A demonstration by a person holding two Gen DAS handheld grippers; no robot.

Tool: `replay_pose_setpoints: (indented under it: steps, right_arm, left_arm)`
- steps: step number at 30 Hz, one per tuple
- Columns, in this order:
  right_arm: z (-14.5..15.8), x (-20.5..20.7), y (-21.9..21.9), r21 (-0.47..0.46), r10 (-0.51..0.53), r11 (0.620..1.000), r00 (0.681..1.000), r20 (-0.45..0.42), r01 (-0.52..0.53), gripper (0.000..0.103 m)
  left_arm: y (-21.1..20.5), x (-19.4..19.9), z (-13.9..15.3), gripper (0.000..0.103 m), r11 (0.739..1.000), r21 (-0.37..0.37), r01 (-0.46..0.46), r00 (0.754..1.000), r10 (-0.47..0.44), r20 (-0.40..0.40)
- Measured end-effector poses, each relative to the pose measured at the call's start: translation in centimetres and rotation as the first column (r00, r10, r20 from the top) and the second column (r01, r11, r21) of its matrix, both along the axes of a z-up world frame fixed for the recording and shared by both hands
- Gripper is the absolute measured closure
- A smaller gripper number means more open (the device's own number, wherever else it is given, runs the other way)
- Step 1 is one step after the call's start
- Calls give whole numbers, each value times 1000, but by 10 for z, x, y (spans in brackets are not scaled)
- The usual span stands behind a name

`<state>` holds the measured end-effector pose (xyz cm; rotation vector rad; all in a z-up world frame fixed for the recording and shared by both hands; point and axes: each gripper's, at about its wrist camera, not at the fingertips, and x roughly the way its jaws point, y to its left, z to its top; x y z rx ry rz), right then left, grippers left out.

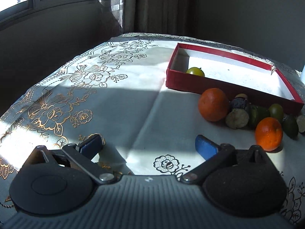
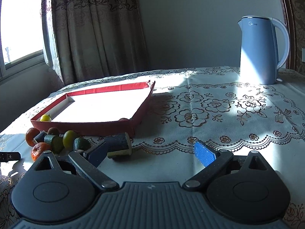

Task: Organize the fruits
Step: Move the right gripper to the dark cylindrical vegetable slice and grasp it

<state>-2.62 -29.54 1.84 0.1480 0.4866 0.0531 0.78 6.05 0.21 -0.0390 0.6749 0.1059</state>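
A shallow red box [image 1: 225, 87] with a white floor sits on a flower-patterned tablecloth [image 1: 118, 103]. One yellow-green fruit [image 1: 195, 71] lies inside it, in a corner. Just outside the box's near wall, a cluster of loose fruit includes two oranges [image 1: 213, 104], with green and dark pieces between them. At 6 o'clock the left gripper [image 1: 148, 146] is spread wide, grasping nothing. The right gripper [image 2: 150, 151] likewise gapes empty. A blue kettle [image 2: 261, 51] stands at 2 o'clock.
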Motion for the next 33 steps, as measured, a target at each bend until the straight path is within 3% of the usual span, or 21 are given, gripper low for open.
replay_pose_setpoints:
  steps: [15, 24, 33]
  right_arm:
    - [2, -5, 24, -47, 49, 998, 999, 17, -49, 5]
    - [9, 3, 40, -153, 75, 986, 996, 37, -69, 5]
    - [4, 26, 60, -222, 99, 970, 995, -20, -101, 8]
  left_arm:
    - [1, -1, 0, 0, 1000, -9, 2, 1000, -2, 0]
    - [1, -1, 0, 0, 1000, -12, 4, 1000, -4, 3]
    - [1, -1, 0, 0, 1000, -14, 5, 1000, -5, 4]
